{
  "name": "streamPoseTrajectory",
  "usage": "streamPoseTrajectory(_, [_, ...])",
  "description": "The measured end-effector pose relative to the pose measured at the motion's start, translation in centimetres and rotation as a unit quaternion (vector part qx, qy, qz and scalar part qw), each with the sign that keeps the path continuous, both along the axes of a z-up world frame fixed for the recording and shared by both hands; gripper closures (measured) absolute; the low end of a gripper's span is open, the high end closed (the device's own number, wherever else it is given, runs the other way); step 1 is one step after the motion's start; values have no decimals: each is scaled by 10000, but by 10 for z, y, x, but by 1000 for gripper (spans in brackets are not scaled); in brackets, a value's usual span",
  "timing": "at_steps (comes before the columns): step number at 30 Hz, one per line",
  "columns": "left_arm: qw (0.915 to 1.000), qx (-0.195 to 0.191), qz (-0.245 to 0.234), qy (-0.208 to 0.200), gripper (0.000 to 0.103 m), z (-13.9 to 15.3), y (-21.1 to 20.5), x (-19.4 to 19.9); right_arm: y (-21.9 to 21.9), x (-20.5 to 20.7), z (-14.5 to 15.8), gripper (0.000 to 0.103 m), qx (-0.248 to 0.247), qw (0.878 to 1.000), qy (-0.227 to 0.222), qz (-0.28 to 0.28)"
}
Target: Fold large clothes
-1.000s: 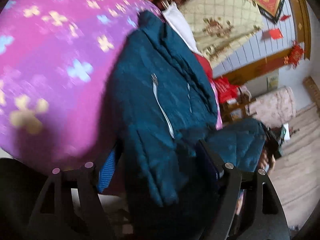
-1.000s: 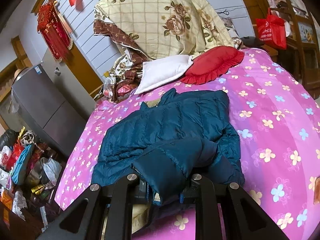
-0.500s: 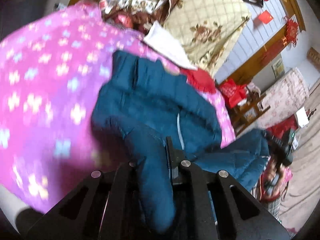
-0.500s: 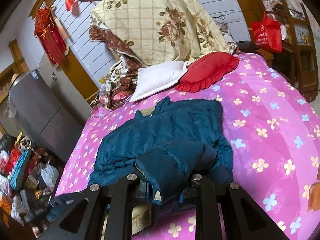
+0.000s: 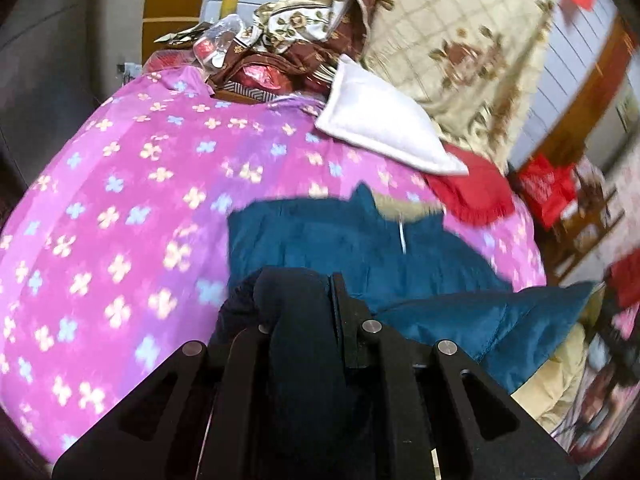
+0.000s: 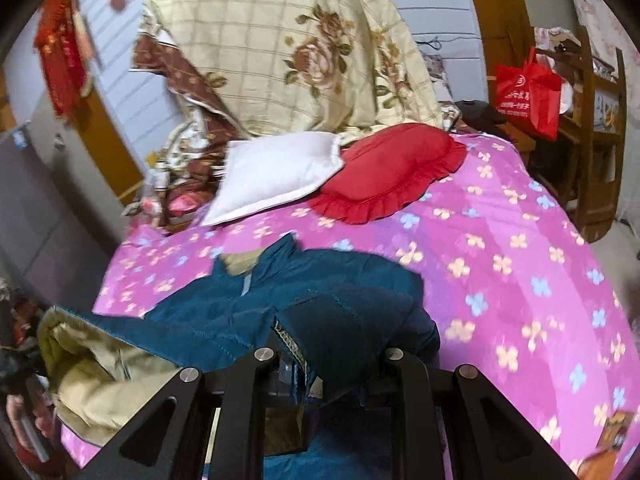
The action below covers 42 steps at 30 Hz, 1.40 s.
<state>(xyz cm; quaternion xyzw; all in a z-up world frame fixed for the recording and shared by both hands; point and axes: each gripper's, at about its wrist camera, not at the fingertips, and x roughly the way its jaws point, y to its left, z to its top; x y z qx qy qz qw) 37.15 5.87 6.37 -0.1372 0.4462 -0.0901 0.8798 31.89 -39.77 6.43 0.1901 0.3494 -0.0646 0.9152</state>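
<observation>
A dark teal padded jacket (image 5: 360, 244) lies on a bed with a pink flowered cover (image 5: 120, 208), collar toward the pillows. My left gripper (image 5: 304, 304) is shut on a bunch of the jacket's fabric at its near left corner. My right gripper (image 6: 328, 344) is shut on the jacket (image 6: 320, 300) at its near right corner, with fabric draped over the fingers. Both hold the near hem lifted above the bed. The tan lining (image 6: 92, 372) shows where the hem hangs at lower left in the right wrist view.
A white pillow (image 6: 276, 176) and a red frilled cushion (image 6: 392, 172) lie at the head of the bed (image 6: 520, 264), with a cream flowered quilt (image 6: 292, 48) piled behind. A red bag (image 6: 528, 92) hangs on a wooden shelf at right.
Both grippers have carried the jacket's near hem forward toward the collar and pillows. The left view has swung from looking along the jacket to facing the head of the bed.
</observation>
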Motion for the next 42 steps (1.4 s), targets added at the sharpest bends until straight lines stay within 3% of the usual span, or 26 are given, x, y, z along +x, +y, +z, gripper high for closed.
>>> streamPoseTrajectory(4, [9997,-19,218,55,94,-11,-12,50,-18,45,-18,85,-59,9994,243,-241])
streamPoseTrajectory(9, [9973,431,476,368,94,-59,-32,100,-19,90,-47,85,-251,9975,593,-280])
streamPoseTrajectory(16, [9952,450,611,620,92,-116,-30,126,-19,126,-96,85,-366,9947,925,-247])
streamPoseTrajectory(22, [9932,294,859,724,91,-138,-20,133,-9,151,-116,85,-556,9928,1046,-163])
streamPoseTrajectory(27, [9924,60,933,798,90,-134,-13,132,-12,157,-122,84,-264,9930,1098,-356])
streamPoseTrajectory(29, [9924,-213,903,811,89,-128,-6,130,-19,146,-115,77,95,9951,869,-451])
streamPoseTrajectory(30, [9914,-513,892,814,86,-124,2,126,-22,141,-112,72,259,9958,754,-461])
streamPoseTrajectory(32, [9885,-952,863,801,77,-117,10,120,-26,131,-103,47,597,9962,489,-405])
streamPoseTrajectory(34, [9839,-1390,834,751,65,-107,19,113,-25,121,-89,39,693,9965,284,-369])
streamPoseTrajectory(36, [9799,-1699,902,529,42,-90,30,102,-21,110,-72,36,618,9974,55,-355])
streamPoseTrajectory(40, [9756,-1970,958,148,36,-58,47,88,-12,91,-45,32,455,9983,-243,-265])
streamPoseTrajectory(42, [9792,-1804,929,40,35,-43,47,80,-2,82,-39,32,316,9990,-279,-124])
